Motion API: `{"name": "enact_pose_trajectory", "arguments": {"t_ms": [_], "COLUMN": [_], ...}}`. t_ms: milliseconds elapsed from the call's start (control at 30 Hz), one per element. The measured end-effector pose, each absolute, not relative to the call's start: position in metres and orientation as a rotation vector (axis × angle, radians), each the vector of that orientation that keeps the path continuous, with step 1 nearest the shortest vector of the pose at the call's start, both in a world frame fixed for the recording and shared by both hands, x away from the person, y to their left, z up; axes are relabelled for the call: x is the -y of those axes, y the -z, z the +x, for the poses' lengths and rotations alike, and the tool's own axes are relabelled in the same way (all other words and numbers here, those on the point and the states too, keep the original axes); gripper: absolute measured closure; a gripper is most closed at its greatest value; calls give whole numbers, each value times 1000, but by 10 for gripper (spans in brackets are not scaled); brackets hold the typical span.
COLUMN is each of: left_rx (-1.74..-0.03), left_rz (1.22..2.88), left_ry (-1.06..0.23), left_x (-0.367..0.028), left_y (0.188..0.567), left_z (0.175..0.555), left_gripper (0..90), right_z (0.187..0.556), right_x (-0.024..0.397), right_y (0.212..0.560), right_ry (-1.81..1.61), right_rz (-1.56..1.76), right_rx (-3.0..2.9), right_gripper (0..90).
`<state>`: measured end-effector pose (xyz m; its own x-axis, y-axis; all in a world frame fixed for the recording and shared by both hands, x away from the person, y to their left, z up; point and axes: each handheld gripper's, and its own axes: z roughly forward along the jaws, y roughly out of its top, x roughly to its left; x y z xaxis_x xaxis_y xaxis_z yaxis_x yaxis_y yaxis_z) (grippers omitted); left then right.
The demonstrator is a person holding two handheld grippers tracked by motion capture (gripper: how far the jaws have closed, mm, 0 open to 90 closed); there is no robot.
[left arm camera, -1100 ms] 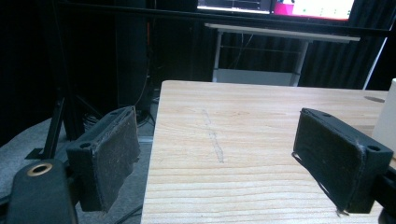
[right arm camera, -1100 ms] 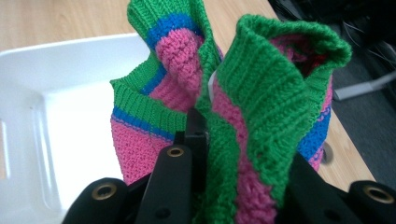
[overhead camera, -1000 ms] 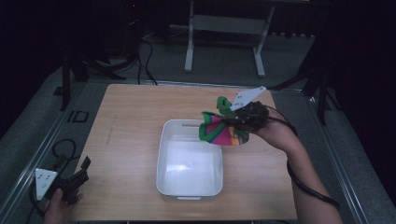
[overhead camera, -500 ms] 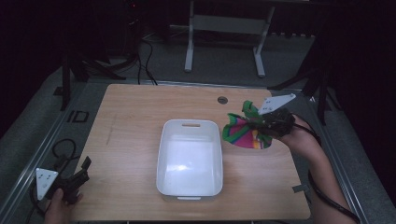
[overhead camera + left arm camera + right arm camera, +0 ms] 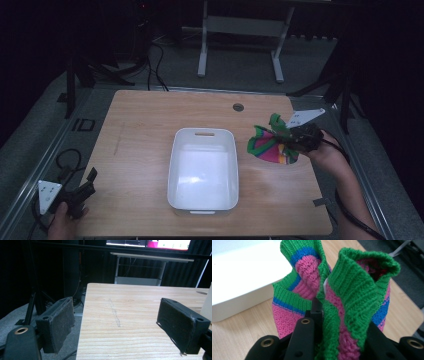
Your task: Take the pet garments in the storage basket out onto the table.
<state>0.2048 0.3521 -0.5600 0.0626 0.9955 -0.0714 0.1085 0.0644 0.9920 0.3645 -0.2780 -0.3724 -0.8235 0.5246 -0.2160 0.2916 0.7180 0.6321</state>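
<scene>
The green, pink and blue striped knitted cloth [image 5: 272, 146] hangs bunched from the right claw [image 5: 289, 141], lifted above the right part of the light wooden counter [image 5: 145, 130], just right of the white rectangular plastic tub [image 5: 203, 170] and apart from it; in the right gripper view the same knit [image 5: 342, 297] is pinched between the black jaws, its green ribbed edge folded up on either side, so the claw is clamped on the cloth; the tub's white wall [image 5: 242, 297] shows to the left behind it. The tub looks bare inside. The left claw [image 5: 82, 187] rests at the near left corner of the counter, held in a hand [image 5: 62, 225]; in the left gripper view its two padded jaws stand wide apart with nothing between them, bare wood ahead.

Judging from this, the step in hand is the carrying of the cloth, with the setting-down not yet done; whether it is bound for the counter or the tub cannot be told. The next move calls for lowering the cloth onto a free spot, keeping the trailing folds off the tub rim, and parting the jaws only once the knit rests on a surface; the soft fabric may cling to the pads, so a slow withdrawal seems wise.
</scene>
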Motion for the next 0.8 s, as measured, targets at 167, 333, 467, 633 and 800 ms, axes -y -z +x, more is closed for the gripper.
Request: {"name": "enact_pose_trajectory", "arguments": {"t_ms": [167,333,467,633,800], "left_rx": [-1266,-1267,-1266,-1274,-1271], "left_rz": [1267,1265,1266,1266,1265], "left_ry": [-1055,-1056,-1056,-1054,-1052], "left_x": [-352,-352,-352,-352,-353], "left_y": [560,560,560,560,560], "left_z": [205,205,205,205,205], "left_gripper": [148,148,148,148,147], "right_z": [372,381,387,394,400], "right_x": [280,282,280,272,266], "right_y": [397,428,452,481,504], "right_ry": [-836,-875,-861,-811,-766], "right_rz": [672,705,729,742,773], "right_rx": [-2547,-2546,-2570,-2614,-2646], "right_gripper": [776,776,776,773,765]}}
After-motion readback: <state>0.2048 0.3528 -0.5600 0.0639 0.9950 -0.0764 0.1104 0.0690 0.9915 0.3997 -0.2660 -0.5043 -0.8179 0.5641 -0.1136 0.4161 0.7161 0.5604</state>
